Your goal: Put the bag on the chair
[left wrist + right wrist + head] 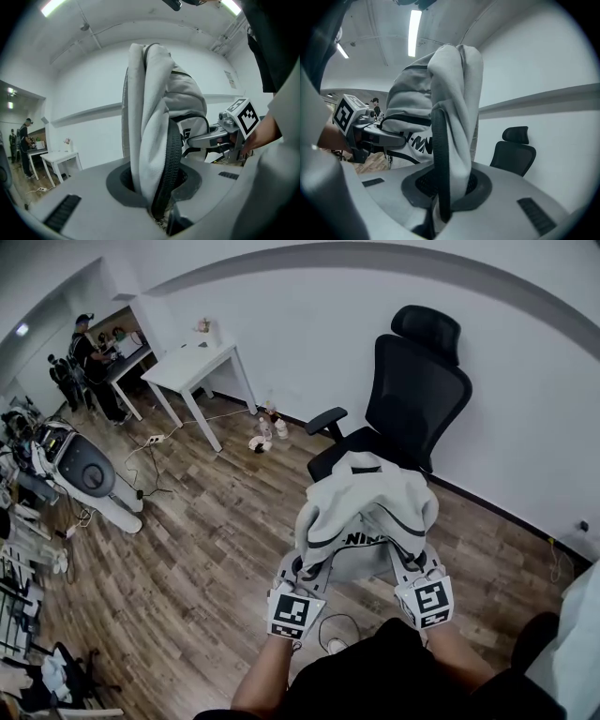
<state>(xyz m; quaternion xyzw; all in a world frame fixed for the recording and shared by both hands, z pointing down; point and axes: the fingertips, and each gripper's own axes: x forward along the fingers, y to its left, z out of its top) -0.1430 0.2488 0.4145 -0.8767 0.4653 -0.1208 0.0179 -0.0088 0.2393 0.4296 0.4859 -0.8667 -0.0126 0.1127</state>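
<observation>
— Where do we stand?
— The left gripper and the right gripper are each clamped on the white bag, which hangs mid-frame before the chair.
— We carry it forward level and lower it onto the seat before we let go.
— We should mind the armrest, since straps could snag there. The bottles and the table, upper left, lie off our path.
</observation>
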